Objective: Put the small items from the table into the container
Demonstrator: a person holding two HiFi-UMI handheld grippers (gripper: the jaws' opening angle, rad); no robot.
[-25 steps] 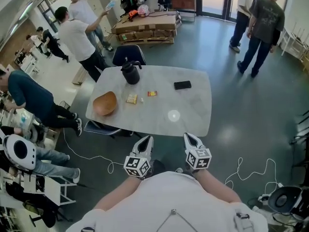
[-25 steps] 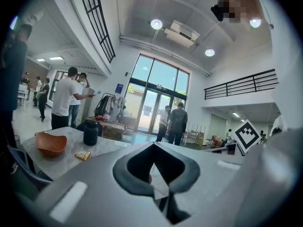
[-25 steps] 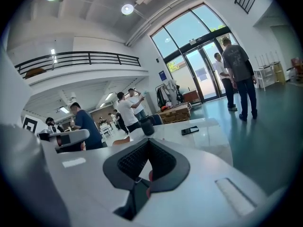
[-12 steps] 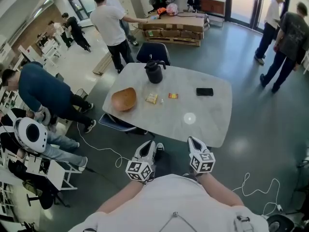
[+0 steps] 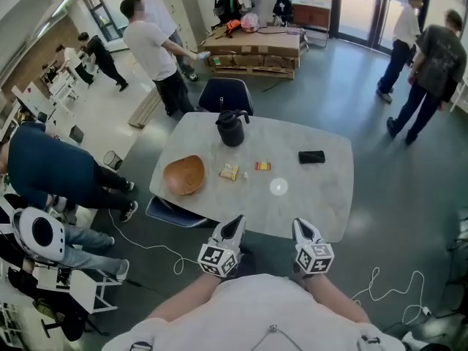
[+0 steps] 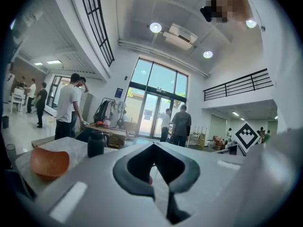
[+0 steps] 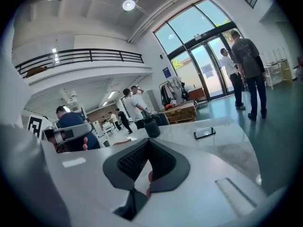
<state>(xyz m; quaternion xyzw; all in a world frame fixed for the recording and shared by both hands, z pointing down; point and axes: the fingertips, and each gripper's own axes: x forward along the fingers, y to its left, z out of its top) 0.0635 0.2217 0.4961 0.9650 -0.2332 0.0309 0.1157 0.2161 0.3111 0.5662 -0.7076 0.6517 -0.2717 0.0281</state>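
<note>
A wooden bowl (image 5: 184,174) stands on the left part of the pale table (image 5: 322,203). To its right lie a small yellow packet (image 5: 229,172) and a small red-and-yellow item (image 5: 262,166). My left gripper (image 5: 235,229) and right gripper (image 5: 303,230) hover side by side at the table's near edge, both shut and empty, well short of the items. In the left gripper view the shut gripper (image 6: 154,144) points over the table, with the bowl (image 6: 49,162) at the left. The right gripper (image 7: 148,141) is likewise shut.
A black jug (image 5: 231,128) stands at the table's far side and a black phone (image 5: 311,156) lies at its right. A blue chair (image 5: 227,93) sits behind the table. Several people stand or sit around. Cables (image 5: 146,243) trail on the floor.
The table has come closer and shifted in the head view. Both shut grippers have moved forward up to its near edge. The people in the background have shifted.
</note>
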